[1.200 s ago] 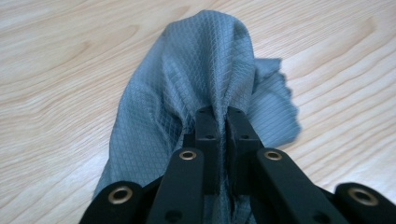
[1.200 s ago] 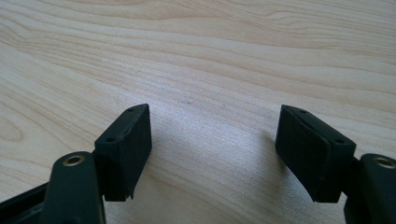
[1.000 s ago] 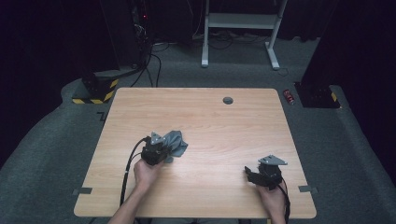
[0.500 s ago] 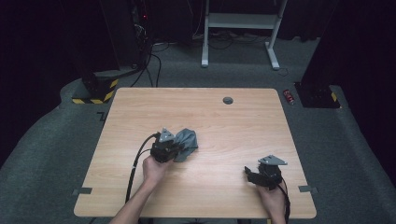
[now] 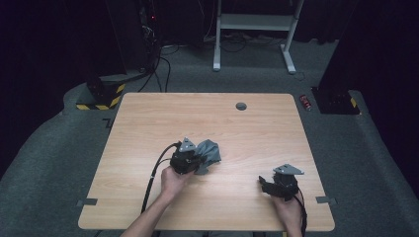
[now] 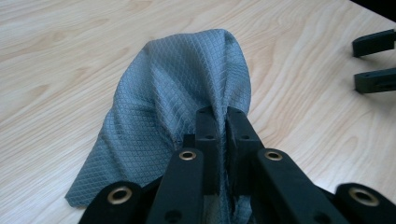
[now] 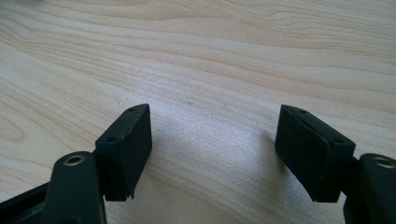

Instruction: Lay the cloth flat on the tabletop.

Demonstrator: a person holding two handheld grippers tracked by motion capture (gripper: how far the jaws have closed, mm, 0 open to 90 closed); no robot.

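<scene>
Your left gripper pinches the grey cloth; your right one rests wide apart.

High view: left gripper holds the cloth near the table's middle, closer to the near edge; right gripper sits by the near right corner. Left gripper view: jaws nearly together, clamped on a bunched fold of cloth that drapes onto the wood. Right gripper view: jaws spread wide over bare table, nothing between.

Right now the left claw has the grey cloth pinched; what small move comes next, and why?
Probably lift the left claw a little to raise the grey cloth off the table. Its jaws are shut on a gathered fold while the rest lies bunched on the wood. The right claw rests open nearby.
</scene>
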